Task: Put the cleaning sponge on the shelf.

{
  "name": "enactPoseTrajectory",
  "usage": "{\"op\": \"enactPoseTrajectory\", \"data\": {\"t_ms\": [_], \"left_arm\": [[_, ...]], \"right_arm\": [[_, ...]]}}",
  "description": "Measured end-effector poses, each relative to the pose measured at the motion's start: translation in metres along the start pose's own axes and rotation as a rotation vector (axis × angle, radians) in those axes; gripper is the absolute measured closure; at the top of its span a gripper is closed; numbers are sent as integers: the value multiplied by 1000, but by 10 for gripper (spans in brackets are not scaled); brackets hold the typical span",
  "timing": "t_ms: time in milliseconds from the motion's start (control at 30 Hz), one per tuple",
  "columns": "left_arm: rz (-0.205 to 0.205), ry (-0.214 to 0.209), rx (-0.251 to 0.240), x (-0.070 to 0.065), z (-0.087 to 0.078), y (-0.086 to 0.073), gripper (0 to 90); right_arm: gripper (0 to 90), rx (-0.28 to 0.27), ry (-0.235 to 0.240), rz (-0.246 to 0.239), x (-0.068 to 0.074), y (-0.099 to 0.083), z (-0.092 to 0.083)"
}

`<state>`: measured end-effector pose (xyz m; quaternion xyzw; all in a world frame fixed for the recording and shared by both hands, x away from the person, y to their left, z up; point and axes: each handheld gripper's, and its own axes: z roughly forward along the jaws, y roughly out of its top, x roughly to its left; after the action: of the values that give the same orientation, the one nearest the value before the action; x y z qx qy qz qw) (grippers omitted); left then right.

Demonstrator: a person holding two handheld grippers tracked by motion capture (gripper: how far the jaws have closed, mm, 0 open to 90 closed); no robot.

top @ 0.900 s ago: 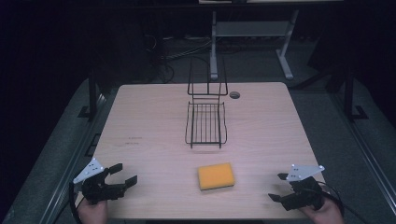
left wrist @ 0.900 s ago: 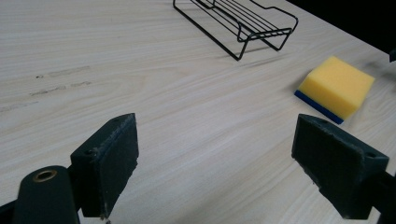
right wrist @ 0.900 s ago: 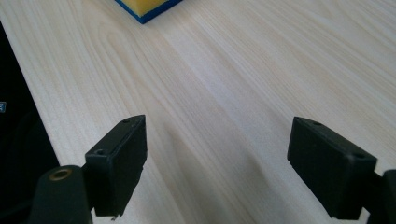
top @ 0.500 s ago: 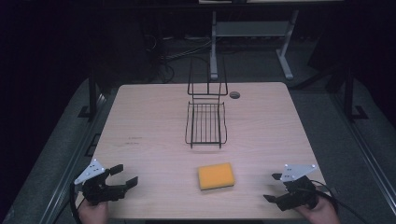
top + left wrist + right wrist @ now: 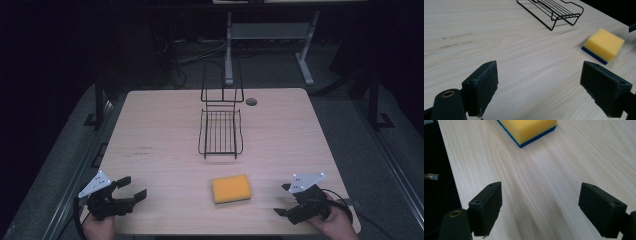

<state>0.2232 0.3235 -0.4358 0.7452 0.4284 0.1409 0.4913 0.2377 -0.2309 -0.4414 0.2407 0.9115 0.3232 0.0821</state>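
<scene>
The high view takes in the whole table point(image 5: 160, 130) with one black wire rack point(image 5: 220, 131) at centre, its tall back toward 12 o'clock, while the gripper views reveal the blue underside of the one yellow sponge point(image 5: 231, 189) (lying flat at 6 o'clock from the rack). Two grippers flank it: left gripper point(image 5: 131, 190) at 9 o'clock and right gripper point(image 5: 281, 199) at 3 o'clock, both with jaws spread wide, holding and touching nothing
</scene>
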Motion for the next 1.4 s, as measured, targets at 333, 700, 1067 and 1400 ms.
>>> {"op": "enactPoseTrajectory", "data": {"t_ms": [333, 700, 1067, 1400], "left_arm": [[-1, -2, 0, 0, 1, 0, 140], [1, -2, 0, 0, 1, 0, 140], [-1, 0, 1, 1, 0, 0, 141], [1, -1, -2, 0, -1, 0, 140]], "right_arm": [[181, 15, 25, -42, 3, 14, 4], [175, 51, 63, -103, 0, 37, 10], [170, 77, 98, -123, -5, 50, 19], [166, 102, 117, -160, -7, 65, 25]]}}
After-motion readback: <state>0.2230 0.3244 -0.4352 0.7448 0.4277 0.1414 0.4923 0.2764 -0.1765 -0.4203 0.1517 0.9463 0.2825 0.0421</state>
